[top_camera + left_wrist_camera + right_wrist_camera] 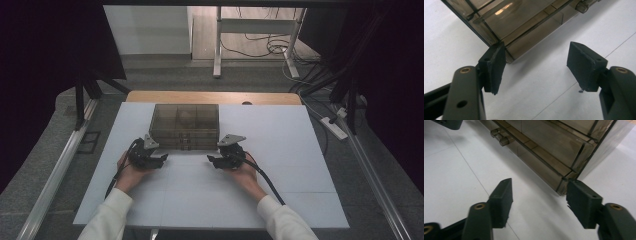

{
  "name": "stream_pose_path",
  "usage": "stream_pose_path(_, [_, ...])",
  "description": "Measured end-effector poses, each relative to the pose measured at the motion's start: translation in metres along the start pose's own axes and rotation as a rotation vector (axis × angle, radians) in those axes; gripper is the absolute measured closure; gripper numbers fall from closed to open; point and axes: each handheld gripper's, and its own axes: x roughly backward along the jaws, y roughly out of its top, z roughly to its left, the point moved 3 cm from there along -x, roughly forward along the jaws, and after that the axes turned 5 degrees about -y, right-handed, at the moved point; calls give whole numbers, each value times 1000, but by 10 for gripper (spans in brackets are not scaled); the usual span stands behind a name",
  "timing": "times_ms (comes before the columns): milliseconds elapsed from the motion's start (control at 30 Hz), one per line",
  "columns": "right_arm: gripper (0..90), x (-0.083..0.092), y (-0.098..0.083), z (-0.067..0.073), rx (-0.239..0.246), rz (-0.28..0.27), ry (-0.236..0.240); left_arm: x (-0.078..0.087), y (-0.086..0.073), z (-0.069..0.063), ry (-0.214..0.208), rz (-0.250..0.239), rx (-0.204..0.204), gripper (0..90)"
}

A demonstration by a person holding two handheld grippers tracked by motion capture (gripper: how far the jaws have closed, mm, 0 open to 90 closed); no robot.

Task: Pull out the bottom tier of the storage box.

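A smoky see-through drawer box (185,125) stands on the white table top (200,200) near its far side, with something pale and rounded inside. My left gripper (162,158) lies in front of the box's left front corner, and my right gripper (212,160) in front of the right one. In the left gripper view the gripper (536,65) is open over bare table, one pad beside the box (524,22) corner. In the right gripper view the gripper (540,197) is open too, one pad next to the box (554,145) corner. Small round drawer handles (500,136) stick out from the front.
A wooden strip (215,97) runs along the table's far edge. Beyond it stand desk legs (218,45) and loose cables (272,47) on the floor. A metal rail (60,165) flanks the table at the left, and a power strip (334,126) lies at the right.
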Motion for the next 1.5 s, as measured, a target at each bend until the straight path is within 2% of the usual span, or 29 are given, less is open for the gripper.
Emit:
stream_pose_path(133, [438,0,0,0,7,0,-11,-1,0,-1,-15,3,-15,435])
stream_pose_path(233, [569,0,0,-3,14,-7,-44,-2,0,-2,-4,8,-26,476])
stream_pose_path(367, [696,0,0,-6,19,-4,-76,0,-1,0,9,3,-17,468])
stream_pose_path(500, [771,1,-1,-8,24,-1,-93,4,-2,4,27,-10,-6,445])
stream_pose_path(567, [783,1,-1,-8,30,0,-92,6,-2,6,40,-15,1,440])
stream_pose_path(733, [800,2,-2,-8,41,1,-93,5,-4,7,40,-6,0,453])
stream_pose_path(833, [805,2,-2,-8,41,1,-90,3,-5,7,52,-6,-5,540])
stream_pose_path(867, [809,2,-2,-8,44,2,-89,4,-5,8,79,-4,-7,580])
stream_pose_path(900, [814,3,-2,-8,45,2,-88,4,-5,9,85,-5,-1,625])
stream_pose_path(967, [813,3,-2,-8,44,2,-87,4,-5,11,86,-8,6,690])
stream_pose_path(1067, [813,3,-2,-8,43,4,-84,2,-7,14,84,-7,11,735])
stream_pose_path(1500, [826,3,-3,-9,45,-5,-78,3,-9,15,61,-6,19,758])
